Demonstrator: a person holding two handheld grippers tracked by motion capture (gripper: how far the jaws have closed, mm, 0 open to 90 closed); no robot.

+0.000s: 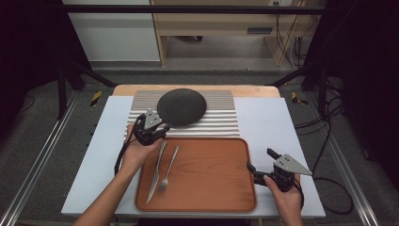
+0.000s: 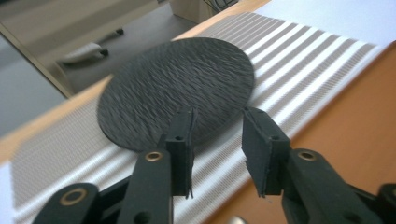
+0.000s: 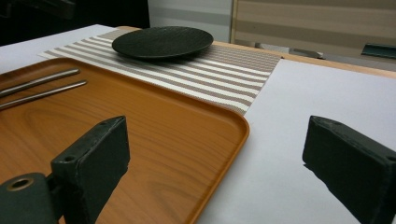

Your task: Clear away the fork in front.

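Note:
A round black textured plate [image 1: 181,106] [image 2: 177,88] [image 3: 162,41] lies on a striped placemat [image 1: 216,117]. My left gripper [image 1: 162,127] [image 2: 219,123] hovers at the plate's near left edge, open, with nothing between its pads. A knife [image 1: 156,170] and a fork [image 1: 168,169] lie side by side on the left part of a wooden tray [image 1: 211,188] [image 3: 154,140]. My right gripper [image 1: 260,159] [image 3: 224,154] stands wide open and empty at the tray's right rim, one jaw over the tray and the other over the white table top.
The white table top [image 1: 268,117] spreads around the mat and the tray. Beyond its far edge stand a wooden bench [image 1: 221,28] and black frame bars. Cables [image 1: 329,141] hang off the right side of the table.

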